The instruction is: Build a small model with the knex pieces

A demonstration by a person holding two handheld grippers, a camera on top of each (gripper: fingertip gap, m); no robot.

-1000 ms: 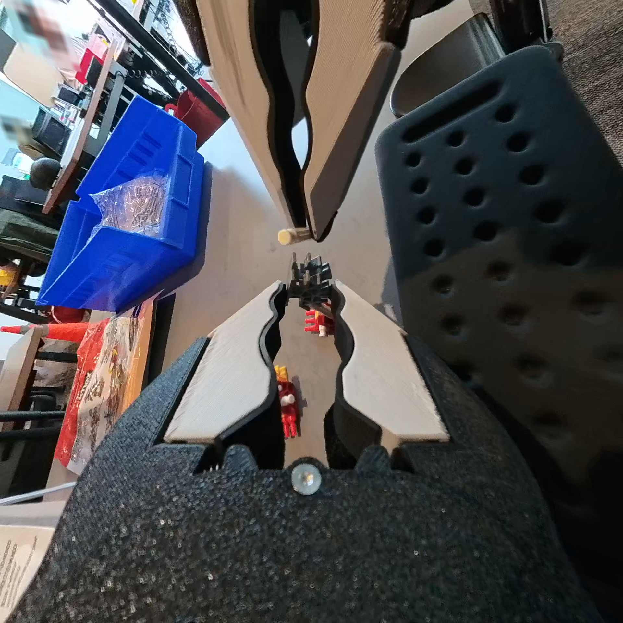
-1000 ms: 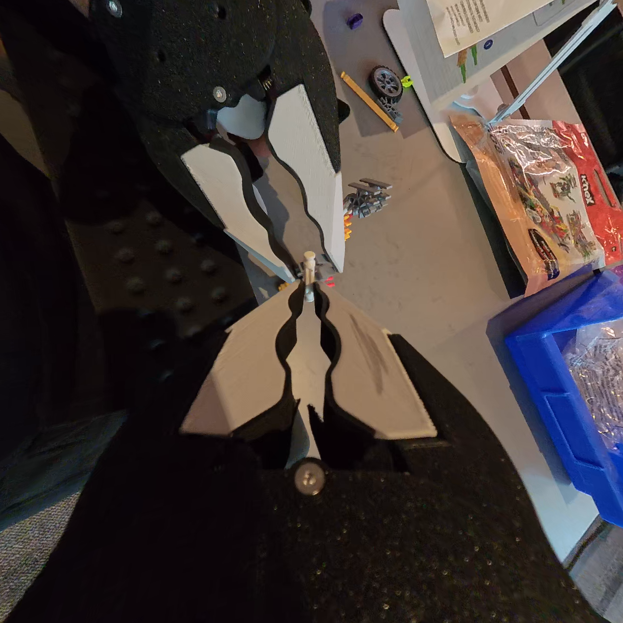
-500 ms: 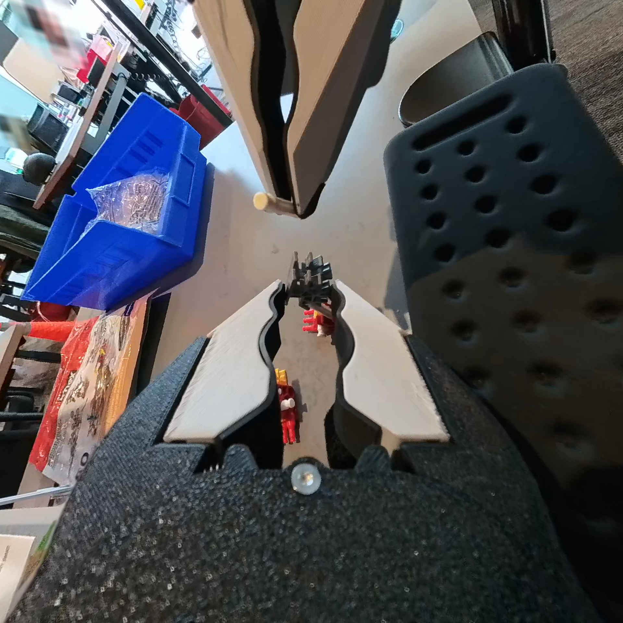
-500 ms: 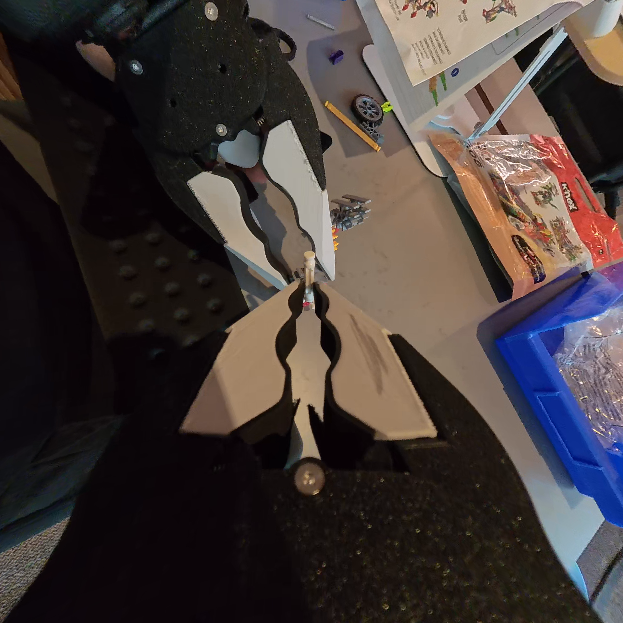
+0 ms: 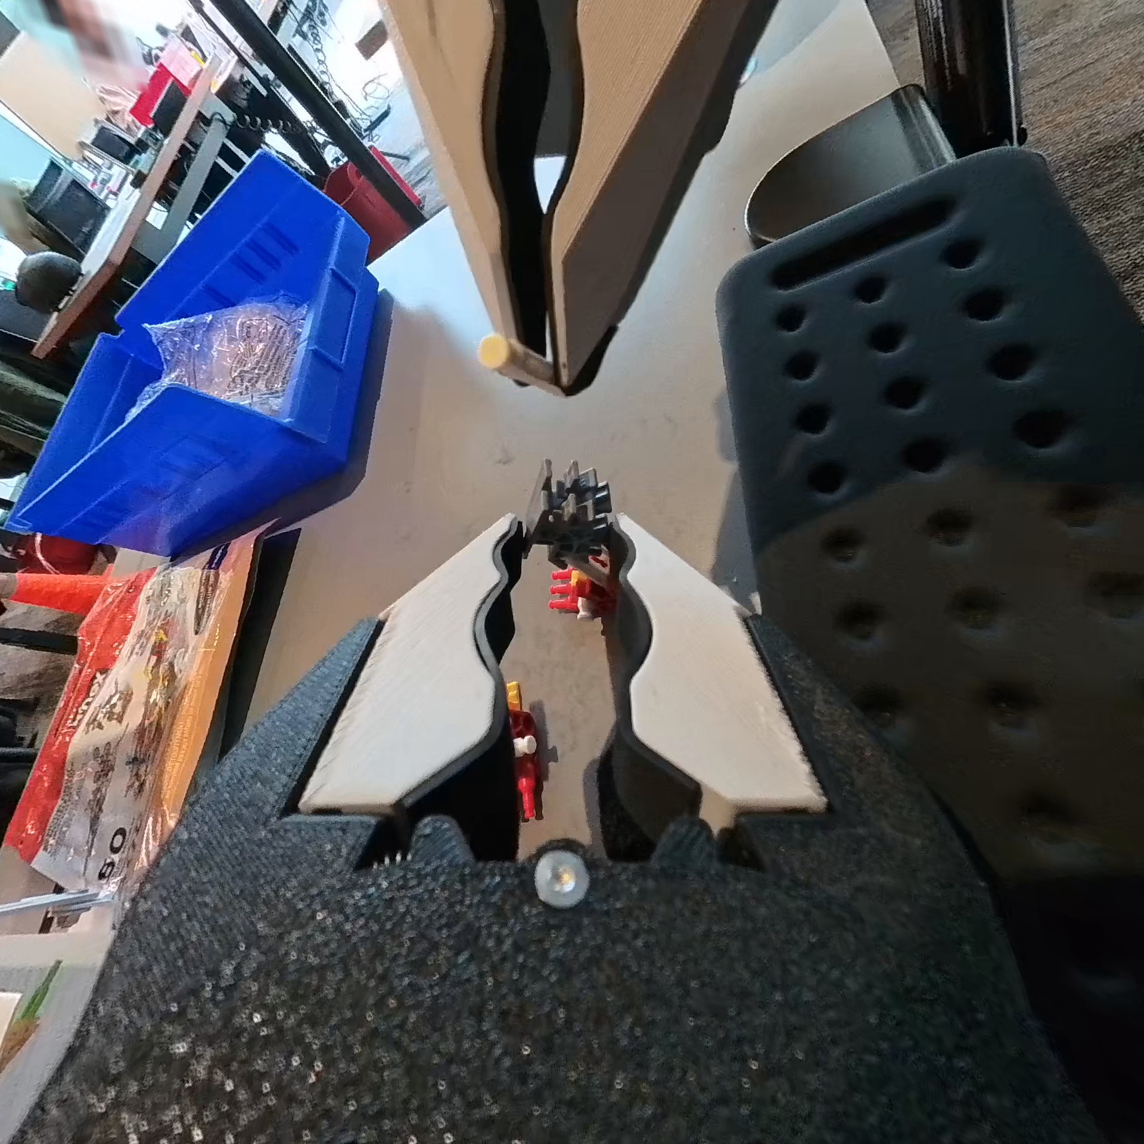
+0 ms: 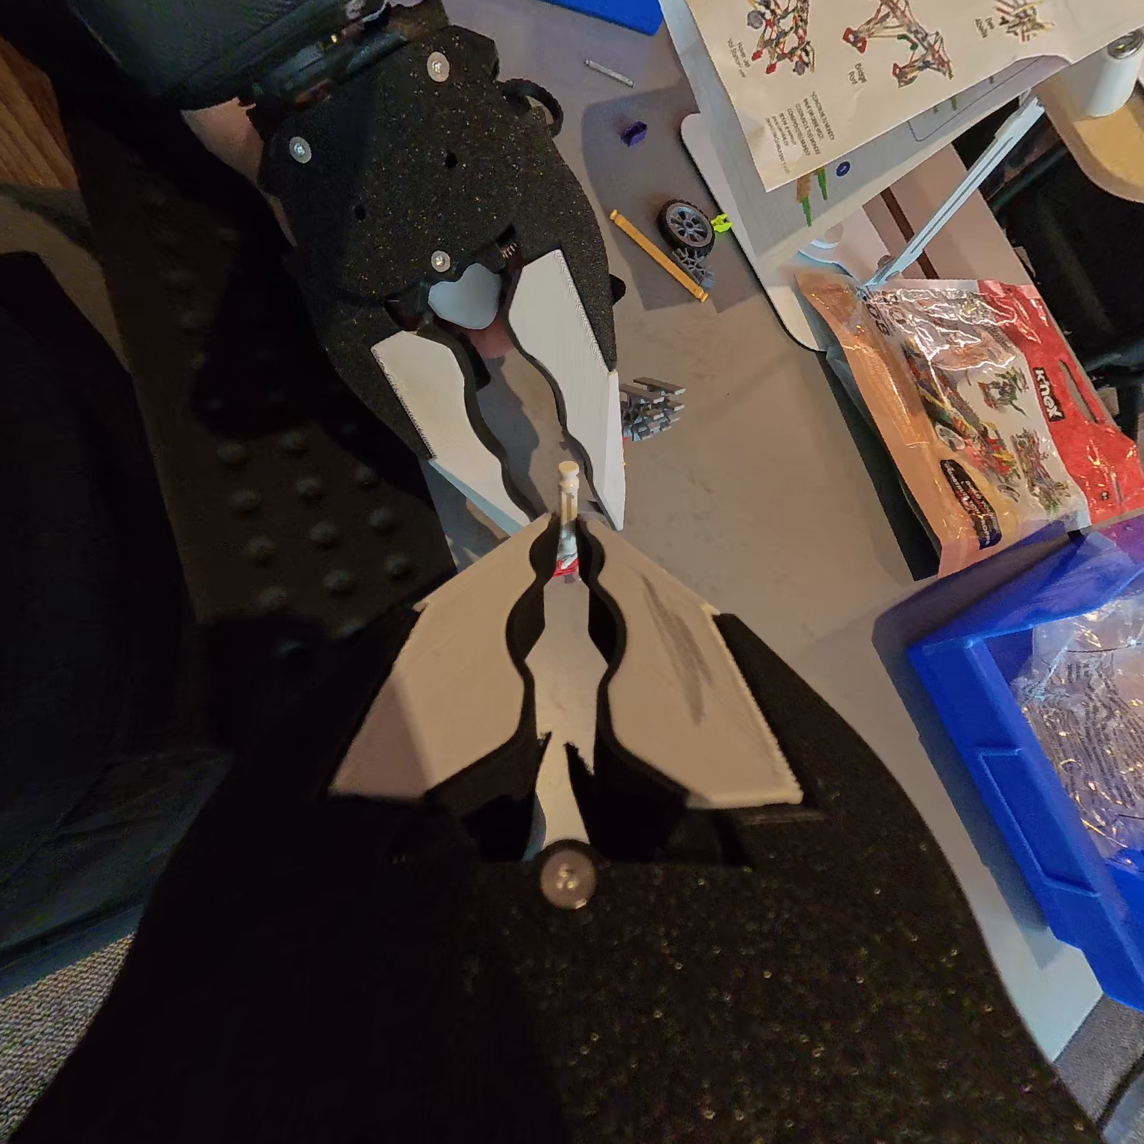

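Observation:
My left gripper (image 5: 569,526) is shut on a dark grey connector piece (image 5: 572,507) that sticks out past its tips, held above the grey table (image 5: 433,495). My right gripper (image 6: 564,526) is shut on a thin white rod (image 6: 567,495). In the left wrist view it hangs opposite, tips down, with the rod (image 5: 504,358) jutting out sideways, a gap above the connector. In the right wrist view the left gripper's white fingers (image 6: 576,371) point toward me, just behind the rod. Small red and yellow pieces (image 5: 576,594) lie on the table under the left gripper.
A grey connector cluster (image 6: 653,408) lies beside the left gripper. A blue bin (image 6: 990,805) with a plastic bag, a red and clear parts bag (image 6: 990,421), an instruction sheet (image 6: 866,74), a small wheel (image 6: 687,226) and a yellow rod (image 6: 656,254) are nearby. A black perforated chair (image 5: 928,495) borders the table. The gap from one gripper's tips to the other's is roughly 6 cm.
My right gripper has drawn back with the white rod, up and away from the connector, widening the gap. The left gripper has stayed nearly still, keeping its hold.

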